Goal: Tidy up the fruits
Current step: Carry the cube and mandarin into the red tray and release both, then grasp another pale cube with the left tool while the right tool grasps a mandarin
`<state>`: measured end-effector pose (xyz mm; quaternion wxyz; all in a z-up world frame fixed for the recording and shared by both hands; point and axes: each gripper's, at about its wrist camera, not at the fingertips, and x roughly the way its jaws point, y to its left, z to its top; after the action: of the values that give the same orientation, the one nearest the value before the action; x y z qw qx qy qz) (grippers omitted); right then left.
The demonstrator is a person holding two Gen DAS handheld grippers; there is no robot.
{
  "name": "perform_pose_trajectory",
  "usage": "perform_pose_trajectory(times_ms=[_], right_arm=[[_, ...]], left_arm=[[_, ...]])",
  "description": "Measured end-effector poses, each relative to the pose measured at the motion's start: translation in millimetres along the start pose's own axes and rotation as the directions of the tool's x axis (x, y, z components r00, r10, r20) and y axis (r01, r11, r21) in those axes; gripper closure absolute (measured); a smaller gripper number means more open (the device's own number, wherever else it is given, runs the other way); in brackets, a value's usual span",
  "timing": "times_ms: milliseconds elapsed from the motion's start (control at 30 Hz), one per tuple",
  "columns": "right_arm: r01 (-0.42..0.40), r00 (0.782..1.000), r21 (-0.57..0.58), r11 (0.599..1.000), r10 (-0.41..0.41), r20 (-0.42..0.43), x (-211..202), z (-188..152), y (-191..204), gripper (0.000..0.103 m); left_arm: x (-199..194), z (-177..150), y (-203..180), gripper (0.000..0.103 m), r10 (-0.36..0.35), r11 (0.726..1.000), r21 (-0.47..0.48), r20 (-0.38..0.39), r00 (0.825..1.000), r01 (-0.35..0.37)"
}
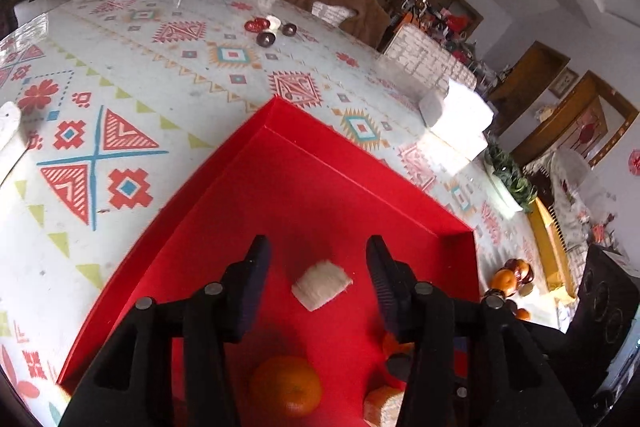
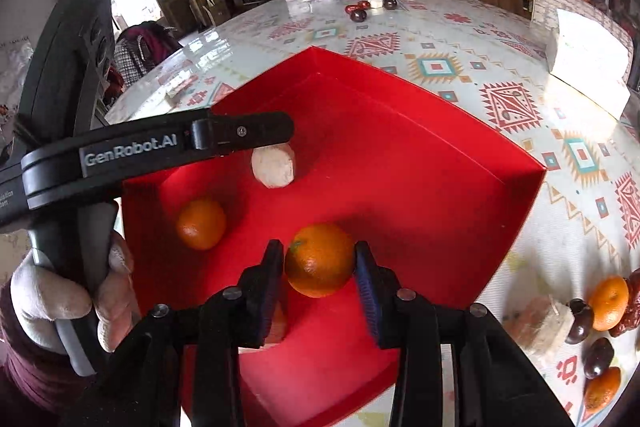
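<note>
Patterned desk (image 2: 440, 67), red box (image 2: 400, 155) at centre: my right gripper (image 2: 319, 261) clamps an orange (image 2: 319, 259); left gripper (image 1: 318, 283) spread apart. Releasing carelessly, I risk it rolling.

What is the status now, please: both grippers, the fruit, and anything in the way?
Left gripper open above white foam piece. Right gripper shut on orange over red box. Second orange already inside. Nothing blocks.
</note>
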<state>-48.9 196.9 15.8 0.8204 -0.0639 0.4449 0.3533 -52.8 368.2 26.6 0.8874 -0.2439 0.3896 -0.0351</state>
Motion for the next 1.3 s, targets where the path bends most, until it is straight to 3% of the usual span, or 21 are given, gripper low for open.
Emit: perform_pose_trajectory(times_ms=[33,200,300,367,467,533,567,700,867,1000,1200,1300], right_arm=[[0.001,1.000,-0.002,1.000,-0.001,0.008,-3,0,1,0.053],[0.055,0.994,-0.027,0.998,-0.052,0.098,-39,-1,1,0.047],[0.123,0.977,-0.038,0.992,-0.115,0.182,-72,-7,-4,0.042],[0.205,0.945,-0.030,0.978,-0.190,0.267,-102,-16,-10,0.037],[0.278,0.896,0.007,0.961,-0.262,0.358,-140,-28,-23,0.021],[0.323,0.866,0.037,0.946,-0.311,0.392,-161,-36,-36,0.001],[0.346,0.856,0.056,0.937,-0.339,0.390,-170,-40,-46,0.000],[0.370,0.869,0.150,0.917,-0.399,0.294,-186,-63,-96,0.000],[0.312,0.903,0.264,0.913,-0.371,0.216,-187,-98,-147,0.003],[0.279,0.928,0.271,0.921,-0.331,0.170,-177,-113,-160,0.021],[0.237,0.952,0.235,0.943,-0.274,0.137,-150,-112,-160,0.024],[0.221,0.962,0.212,0.952,-0.248,0.111,-133,-107,-158,0.027]], left_arm=[[-6,-1,-1,0.054,0.001,1.000,0.001,0.012,1.000,-0.001],[-42,-8,-18,0.049,-0.005,0.999,0.039,0.087,0.996,0.001],[-68,-15,-38,0.043,-0.014,0.996,0.091,0.150,0.989,0.000],[-84,-20,-56,0.037,-0.014,0.991,0.135,0.200,0.980,-0.013],[-106,-30,-88,0.031,-0.019,0.976,0.213,0.275,0.961,-0.042],[-117,-40,-113,0.022,-0.032,0.961,0.271,0.316,0.948,-0.057],[-121,-44,-123,0.017,-0.043,0.955,0.292,0.324,0.945,-0.056],[-121,-54,-149,0.013,-0.104,0.943,0.332,0.297,0.949,-0.001],[-94,-65,-161,0.013,-0.145,0.950,0.303,0.195,0.970,0.081],[-66,-75,-171,0.013,-0.144,0.948,0.300,0.118,0.982,0.103],[-24,-86,-186,0.014,-0.109,0.935,0.343,0.039,0.993,0.089],[-1,-90,-192,0.027,-0.077,0.924,0.376,-0.008,0.997,0.074]])
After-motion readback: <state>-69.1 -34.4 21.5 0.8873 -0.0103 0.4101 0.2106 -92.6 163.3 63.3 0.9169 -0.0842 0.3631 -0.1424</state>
